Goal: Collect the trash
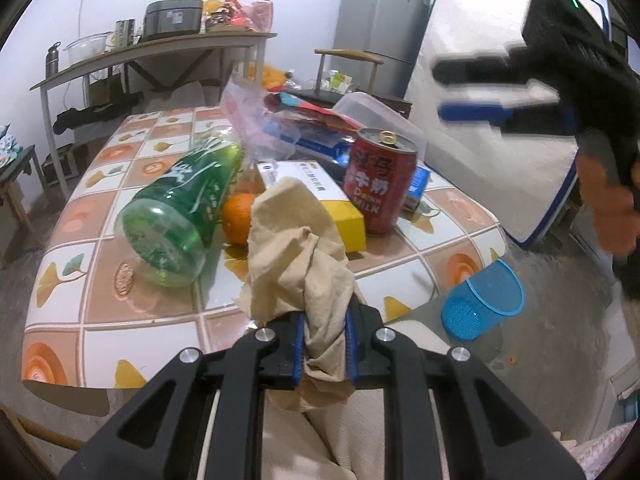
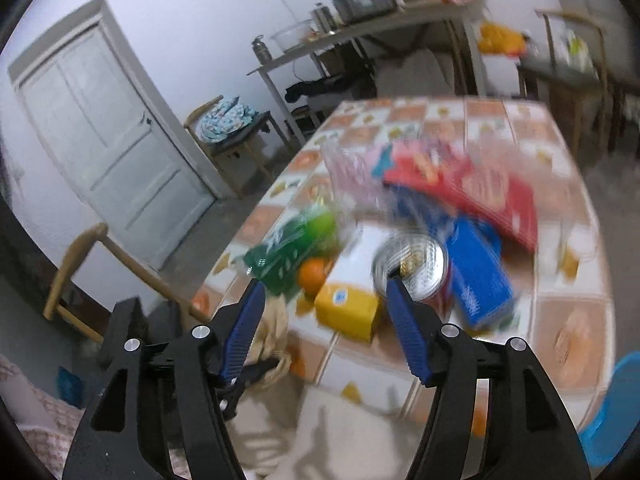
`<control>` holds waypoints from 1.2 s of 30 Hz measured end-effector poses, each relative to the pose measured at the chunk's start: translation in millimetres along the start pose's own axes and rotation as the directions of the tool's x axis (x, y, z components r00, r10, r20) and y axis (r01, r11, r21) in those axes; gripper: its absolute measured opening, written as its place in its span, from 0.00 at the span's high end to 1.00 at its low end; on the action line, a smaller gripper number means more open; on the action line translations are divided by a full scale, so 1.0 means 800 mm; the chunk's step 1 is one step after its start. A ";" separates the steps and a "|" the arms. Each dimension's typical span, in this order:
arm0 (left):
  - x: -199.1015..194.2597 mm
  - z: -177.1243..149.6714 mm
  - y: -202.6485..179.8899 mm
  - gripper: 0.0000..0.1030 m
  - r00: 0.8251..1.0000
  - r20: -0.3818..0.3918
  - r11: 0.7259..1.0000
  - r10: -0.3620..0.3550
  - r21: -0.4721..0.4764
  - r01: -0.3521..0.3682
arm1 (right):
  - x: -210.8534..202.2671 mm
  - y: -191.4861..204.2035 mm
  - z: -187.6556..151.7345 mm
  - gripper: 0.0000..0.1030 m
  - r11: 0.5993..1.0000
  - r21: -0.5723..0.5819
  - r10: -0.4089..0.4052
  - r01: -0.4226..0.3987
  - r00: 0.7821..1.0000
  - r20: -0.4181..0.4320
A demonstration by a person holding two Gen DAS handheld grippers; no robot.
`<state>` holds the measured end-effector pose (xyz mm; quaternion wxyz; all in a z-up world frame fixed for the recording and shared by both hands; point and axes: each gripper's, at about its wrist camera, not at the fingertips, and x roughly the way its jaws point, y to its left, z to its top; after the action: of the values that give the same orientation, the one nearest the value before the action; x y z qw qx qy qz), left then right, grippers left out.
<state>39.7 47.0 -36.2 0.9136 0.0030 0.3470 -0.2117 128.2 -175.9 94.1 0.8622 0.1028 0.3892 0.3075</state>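
While the left tool [image 1: 324, 320] is clenching a crumpled napkin [image 1: 296, 248], the right tool [image 2: 326, 284] is hanging released.
Nothing is sitting between its blue fingers [image 2: 408, 328] (blurred) above the desk [image 2: 568, 312].

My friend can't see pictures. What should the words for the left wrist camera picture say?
The left gripper is shut on a crumpled tan paper napkin above a tiled table holding a green bottle on its side, an orange, a yellow box and a red milk can. A blue basket sits on the floor to the right.
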 end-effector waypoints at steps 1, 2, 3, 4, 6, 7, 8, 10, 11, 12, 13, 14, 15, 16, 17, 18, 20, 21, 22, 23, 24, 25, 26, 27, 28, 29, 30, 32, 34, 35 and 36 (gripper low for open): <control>0.001 0.000 0.002 0.86 1.000 -0.003 1.000 0.004 -0.004 -0.004 | 0.006 0.007 0.017 0.41 1.000 -0.028 -0.011 0.011 1.000 -0.001; 0.002 -0.001 0.004 0.86 1.000 -0.007 1.000 0.008 -0.008 -0.008 | 0.007 0.009 0.029 0.39 0.999 -0.048 -0.015 0.014 1.000 -0.002; 0.002 -0.002 0.006 0.86 1.000 -0.008 1.000 0.011 -0.014 -0.011 | 0.017 0.017 0.048 0.37 0.996 -0.081 -0.029 0.028 1.000 -0.005; 0.004 -0.001 0.008 0.86 1.000 -0.009 1.000 0.012 -0.020 -0.012 | 0.025 0.022 0.061 0.34 0.993 -0.104 -0.050 0.048 0.999 -0.010; 0.004 -0.003 0.013 0.86 1.000 -0.008 0.999 0.011 -0.034 -0.012 | 0.045 0.032 0.077 0.31 0.987 -0.149 -0.072 0.067 0.997 -0.027; 0.004 -0.003 0.015 0.86 1.000 -0.006 0.999 0.010 -0.043 -0.010 | 0.064 0.042 0.093 0.31 0.978 -0.192 -0.090 0.081 0.995 -0.043; 0.005 -0.003 0.015 0.86 1.000 -0.005 0.999 0.009 -0.048 -0.009 | 0.073 0.045 0.097 0.31 0.973 -0.210 -0.107 0.095 0.993 -0.048; 0.006 -0.004 0.017 0.86 1.000 -0.002 0.998 0.004 -0.058 -0.004 | 0.106 0.055 0.116 0.31 0.955 -0.272 -0.142 0.118 0.988 -0.069; 0.006 -0.004 0.018 0.86 1.000 -0.001 0.998 -0.001 -0.060 0.001 | 0.119 0.058 0.123 0.31 0.947 -0.300 -0.148 0.118 0.986 -0.078; 0.006 -0.004 0.018 0.86 1.000 -0.001 0.998 -0.003 -0.061 0.003 | 0.132 0.059 0.131 0.31 0.938 -0.322 -0.165 0.130 0.983 -0.083; 0.007 -0.004 0.017 0.86 1.000 -0.001 0.998 -0.007 -0.061 0.007 | 0.147 0.058 0.139 0.31 0.927 -0.343 -0.193 0.151 0.977 -0.091; 0.007 -0.004 0.017 0.86 1.000 0.001 0.998 -0.011 -0.061 0.011 | 0.160 0.058 0.146 0.31 0.920 -0.359 -0.205 0.155 0.973 -0.105; 0.006 -0.004 0.017 0.86 1.000 0.002 0.998 -0.014 -0.060 0.014 | 0.171 0.057 0.152 0.31 0.914 -0.373 -0.216 0.158 0.969 -0.118; 0.006 -0.004 0.017 0.86 1.000 0.005 0.998 -0.017 -0.061 0.018 | 0.183 0.056 0.160 0.31 0.900 -0.396 -0.247 0.179 0.961 -0.127; 0.005 -0.004 0.017 0.86 1.000 0.009 0.998 -0.021 -0.063 0.022 | 0.187 0.055 0.164 0.31 0.891 -0.410 -0.267 0.196 0.956 -0.123; 0.005 -0.004 0.018 0.86 1.000 0.010 0.998 -0.025 -0.066 0.025 | 0.187 0.053 0.172 0.31 0.889 -0.410 -0.273 0.204 0.955 -0.118; 0.006 -0.004 0.019 0.86 0.999 0.013 0.997 -0.037 -0.074 0.038 | 0.181 0.050 0.181 0.31 0.903 -0.386 -0.254 0.190 0.959 -0.123; 0.007 -0.004 0.019 0.86 0.999 0.013 0.996 -0.042 -0.075 0.042 | 0.181 0.049 0.183 0.30 0.908 -0.376 -0.247 0.183 0.960 -0.129; 0.008 -0.004 0.019 0.86 0.999 0.011 0.996 -0.048 -0.076 0.049 | 0.184 0.049 0.183 0.30 0.907 -0.380 -0.251 0.183 0.958 -0.140; 0.009 -0.004 0.019 0.86 0.999 0.008 0.996 -0.053 -0.075 0.053 | 0.190 0.050 0.181 0.30 0.899 -0.395 -0.265 0.187 0.952 -0.152; 0.011 -0.005 0.018 0.86 0.998 0.005 0.996 -0.058 -0.074 0.058 | 0.201 0.051 0.176 0.30 0.885 -0.420 -0.294 0.202 0.941 -0.166; 0.012 -0.004 0.018 0.86 0.998 0.003 0.996 -0.061 -0.071 0.061 | 0.208 0.052 0.173 0.30 0.874 -0.434 -0.317 0.216 0.933 -0.173; 0.013 -0.004 0.018 0.86 0.998 0.001 0.996 -0.064 -0.069 0.064 | 0.215 0.052 0.169 0.30 0.865 -0.446 -0.340 0.231 0.923 -0.182; 0.012 -0.004 0.018 0.86 0.998 0.002 0.996 -0.064 -0.067 0.064 | 0.225 0.050 0.167 0.32 0.858 -0.455 -0.357 0.238 0.914 -0.196; 0.012 -0.004 0.018 0.86 0.998 0.004 0.996 -0.064 -0.066 0.064 | 0.237 0.048 0.163 0.34 0.853 -0.461 -0.374 0.244 0.902 -0.216; 0.010 -0.004 0.019 0.86 0.998 0.006 0.996 -0.063 -0.068 0.064 | 0.243 0.046 0.162 0.40 0.850 -0.463 -0.386 0.250 0.895 -0.226; 0.009 -0.003 0.019 0.86 0.998 0.009 0.995 -0.064 -0.071 0.064 | 0.251 0.043 0.160 0.48 0.848 -0.465 -0.397 0.255 0.886 -0.239; 0.007 -0.003 0.019 0.86 0.998 0.014 0.995 -0.064 -0.074 0.065 | 0.256 0.040 0.159 0.68 0.852 -0.459 -0.399 0.253 0.880 -0.256; 0.003 -0.002 0.018 0.86 0.998 0.019 0.996 -0.060 -0.069 0.061 | 0.255 0.035 0.160 0.94 0.868 -0.428 -0.389 0.253 0.882 -0.268; 0.001 -0.002 0.017 0.86 0.998 0.022 0.996 -0.055 -0.065 0.057 | 0.251 0.035 0.160 0.95 0.873 -0.418 -0.382 0.252 0.885 -0.265; -0.001 -0.002 0.017 0.86 0.998 0.025 0.997 -0.053 -0.063 0.054 | 0.245 0.035 0.161 0.96 0.877 -0.409 -0.375 0.253 0.892 -0.254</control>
<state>43.0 59.8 -38.6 0.9112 -0.0380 0.3429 -0.2250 309.5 -26.0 73.5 0.8285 -0.1766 0.4736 0.2411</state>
